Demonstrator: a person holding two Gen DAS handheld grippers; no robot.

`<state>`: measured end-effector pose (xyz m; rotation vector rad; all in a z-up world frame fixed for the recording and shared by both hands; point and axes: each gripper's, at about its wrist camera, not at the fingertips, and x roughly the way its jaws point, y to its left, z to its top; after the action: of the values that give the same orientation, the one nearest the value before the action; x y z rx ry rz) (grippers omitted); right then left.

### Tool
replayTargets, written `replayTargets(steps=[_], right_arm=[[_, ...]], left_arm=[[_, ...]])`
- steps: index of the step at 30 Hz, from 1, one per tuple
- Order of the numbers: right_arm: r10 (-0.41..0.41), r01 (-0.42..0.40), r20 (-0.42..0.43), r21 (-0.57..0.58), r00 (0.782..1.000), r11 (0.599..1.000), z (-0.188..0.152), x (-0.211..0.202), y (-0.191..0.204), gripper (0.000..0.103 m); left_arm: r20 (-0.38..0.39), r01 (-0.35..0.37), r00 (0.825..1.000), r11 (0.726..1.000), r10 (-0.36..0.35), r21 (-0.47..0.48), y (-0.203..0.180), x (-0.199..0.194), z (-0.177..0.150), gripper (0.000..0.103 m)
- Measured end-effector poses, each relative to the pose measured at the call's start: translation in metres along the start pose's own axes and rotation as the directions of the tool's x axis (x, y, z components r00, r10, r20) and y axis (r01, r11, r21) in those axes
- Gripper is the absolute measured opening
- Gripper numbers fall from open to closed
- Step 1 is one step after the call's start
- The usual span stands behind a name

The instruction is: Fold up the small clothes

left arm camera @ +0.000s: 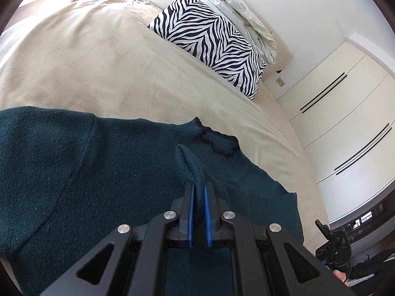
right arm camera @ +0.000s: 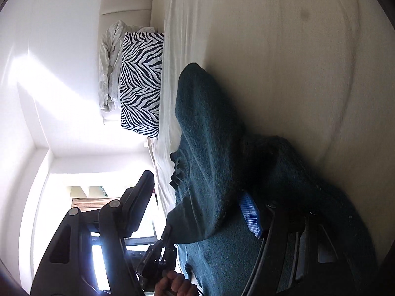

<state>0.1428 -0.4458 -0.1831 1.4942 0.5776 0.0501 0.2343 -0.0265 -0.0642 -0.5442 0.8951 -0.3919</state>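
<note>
Dark teal knit makes up the sweater [left arm camera: 74, 177], which is lying spread on the bed [left arm camera: 98, 74] and filling the lower left and centre of the left wrist view, its ribbed collar [left arm camera: 217, 143] pointing toward the upper right of the frame. The left hand-held gripper [left arm camera: 198, 192], at the bottom centre, is pinching a raised fold of the sweater between its blue pads [left arm camera: 189, 212], the jaws nearly together with the knit bulging up above them.

In the right wrist view, rolled onto its side, the sweater [right arm camera: 209, 135] is running through the middle of the frame and draping down to the bottom. The right hand-held gripper [right arm camera: 197, 204] is standing wide apart, one finger [right arm camera: 138, 197] free at the lower left, and the other's blue pad [right arm camera: 251, 217] lying against the cloth at the lower right; it is not clamping. A person's hand [right arm camera: 172, 283] is showing at the bottom edge, holding the left hand-held gripper.

A zebra-striped pillow [left arm camera: 209, 39] is lying at the upper centre of the left view, with crumpled white bedding [left arm camera: 242, 9] behind it.
</note>
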Motion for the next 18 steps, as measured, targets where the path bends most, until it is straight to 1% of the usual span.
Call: replayTargets(steps=[2, 3, 5, 7, 10, 12, 15, 16, 18], right_arm=[[0.006, -0.006, 0.075, -0.004, 0.997, 1.000, 0.011, -0.011, 0.004, 0.065], [0.027, -0.028, 0.092, 0.015, 0.995, 0.999, 0.016, -0.017, 0.001, 0.065], [0.043, -0.048, 0.108, 0.040, 0.993, 0.998, 0.023, -0.025, -0.007, 0.063], [0.049, -0.053, 0.105, 0.031, 0.993, 0.998, 0.025, -0.028, -0.011, 0.060], [0.028, -0.026, 0.100, -0.020, 0.995, 0.999, 0.019, -0.032, -0.009, 0.060], [0.019, -0.017, 0.090, -0.021, 0.996, 1.000, 0.017, -0.037, -0.009, 0.061], [-0.029, 0.030, 0.082, -0.004, 0.996, 1.000, 0.008, -0.057, -0.010, 0.062], [-0.046, 0.047, 0.083, -0.004, 0.996, 0.999, 0.005, -0.065, -0.007, 0.064], [-0.067, 0.072, 0.095, -0.045, 0.993, 0.996, 0.001, -0.078, 0.005, 0.064]], left_arm=[[-0.006, -0.007, 1.000, 1.000, 0.006, -0.013, 0.005, 0.001, -0.005, 0.009], [-0.012, -0.006, 1.000, 1.000, 0.005, -0.021, 0.009, 0.002, -0.008, 0.009], [-0.024, -0.006, 1.000, 0.999, 0.005, -0.032, 0.014, 0.006, -0.014, 0.009], [-0.034, -0.013, 0.999, 0.999, 0.011, -0.037, 0.017, 0.009, -0.021, 0.009], [-0.036, -0.006, 0.999, 0.998, 0.004, -0.055, 0.022, 0.008, -0.029, 0.009], [-0.032, -0.001, 0.999, 0.998, 0.000, -0.057, 0.024, 0.004, -0.032, 0.009], [-0.031, 0.011, 0.999, 0.998, -0.014, -0.067, 0.026, -0.002, -0.035, 0.009], [-0.034, 0.016, 0.999, 0.997, -0.019, -0.070, 0.026, -0.002, -0.037, 0.009], [-0.030, 0.020, 0.999, 0.997, -0.022, -0.073, 0.027, -0.005, -0.041, 0.009]])
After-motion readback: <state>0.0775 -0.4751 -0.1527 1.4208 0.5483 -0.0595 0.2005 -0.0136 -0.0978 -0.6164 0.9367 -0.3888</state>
